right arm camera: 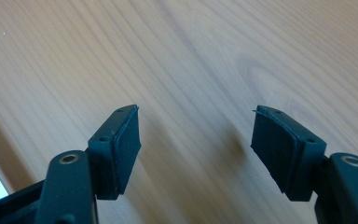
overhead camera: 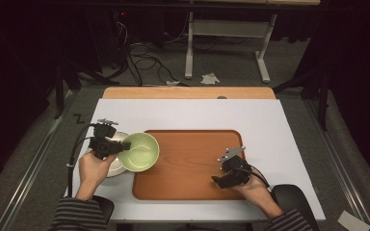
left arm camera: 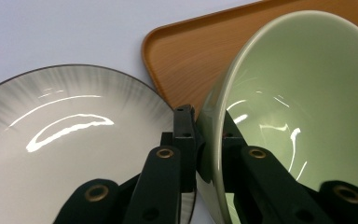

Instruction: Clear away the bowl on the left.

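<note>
Left tool [overhead camera: 107, 144] is clamped across the rim of the green bowl [overhead camera: 139, 152], one jaw inside and one outside, with the bowl tilted at the tray's [overhead camera: 192, 166] left edge and partly over the pale plate [overhead camera: 117, 168] on the counter [overhead camera: 270, 120]; the right tool [overhead camera: 229, 175] hangs above the tray with its jaws apart and nothing between them. Judged glazed ceramic, the bowl looks stiff, fairly heavy, slick and breakable, so a thin rim pinch risks slipping and wants a deep bite. Left hand [overhead camera: 94, 168] holds its tool pointing toward the tray, forearm entering from the near edge.
</note>
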The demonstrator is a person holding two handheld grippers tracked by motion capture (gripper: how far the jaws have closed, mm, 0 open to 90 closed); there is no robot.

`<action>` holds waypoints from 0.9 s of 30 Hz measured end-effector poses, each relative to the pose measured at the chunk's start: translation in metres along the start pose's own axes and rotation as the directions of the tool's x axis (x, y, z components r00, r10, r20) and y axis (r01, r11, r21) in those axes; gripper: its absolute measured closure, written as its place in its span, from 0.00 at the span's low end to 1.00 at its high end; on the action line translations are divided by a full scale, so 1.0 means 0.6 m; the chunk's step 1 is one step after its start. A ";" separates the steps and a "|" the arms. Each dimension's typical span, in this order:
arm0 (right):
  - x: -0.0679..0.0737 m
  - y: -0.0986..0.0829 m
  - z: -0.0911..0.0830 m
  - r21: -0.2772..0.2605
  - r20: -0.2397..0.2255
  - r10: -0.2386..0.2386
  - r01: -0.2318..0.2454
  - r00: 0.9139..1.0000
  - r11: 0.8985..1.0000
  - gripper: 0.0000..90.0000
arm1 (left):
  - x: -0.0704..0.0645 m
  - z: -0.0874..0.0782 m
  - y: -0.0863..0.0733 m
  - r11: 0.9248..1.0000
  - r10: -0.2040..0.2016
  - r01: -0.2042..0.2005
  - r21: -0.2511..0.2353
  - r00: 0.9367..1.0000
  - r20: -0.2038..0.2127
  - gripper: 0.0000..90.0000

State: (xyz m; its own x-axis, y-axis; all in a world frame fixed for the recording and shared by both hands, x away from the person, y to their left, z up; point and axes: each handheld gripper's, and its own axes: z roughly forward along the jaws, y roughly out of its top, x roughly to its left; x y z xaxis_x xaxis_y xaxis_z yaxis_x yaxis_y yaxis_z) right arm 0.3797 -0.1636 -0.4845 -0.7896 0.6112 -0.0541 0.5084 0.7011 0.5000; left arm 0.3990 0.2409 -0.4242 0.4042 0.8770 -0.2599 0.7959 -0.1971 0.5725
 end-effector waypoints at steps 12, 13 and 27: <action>-0.001 -0.002 -0.003 -0.015 0.004 0.005 -0.005 1.000 1.000 0.38 | -0.027 0.014 0.012 0.999 0.046 -0.046 0.016 0.998 0.036 0.93; -0.001 -0.002 -0.004 -0.016 0.006 0.003 -0.003 1.000 1.000 0.38 | -0.029 0.015 0.013 0.999 0.050 -0.050 0.015 0.998 0.038 0.93; -0.001 -0.005 -0.007 -0.026 0.013 0.009 -0.009 1.000 1.000 0.38 | -0.048 0.033 0.022 0.996 0.080 -0.083 0.042 0.995 0.060 0.93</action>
State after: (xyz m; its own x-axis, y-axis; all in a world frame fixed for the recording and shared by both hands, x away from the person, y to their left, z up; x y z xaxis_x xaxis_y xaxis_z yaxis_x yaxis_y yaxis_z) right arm 0.3771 -0.1675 -0.4821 -0.7805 0.6222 -0.0606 0.5062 0.6859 0.5228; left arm 0.4069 0.2045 -0.4245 0.4931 0.8304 -0.2595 0.7777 -0.2870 0.5592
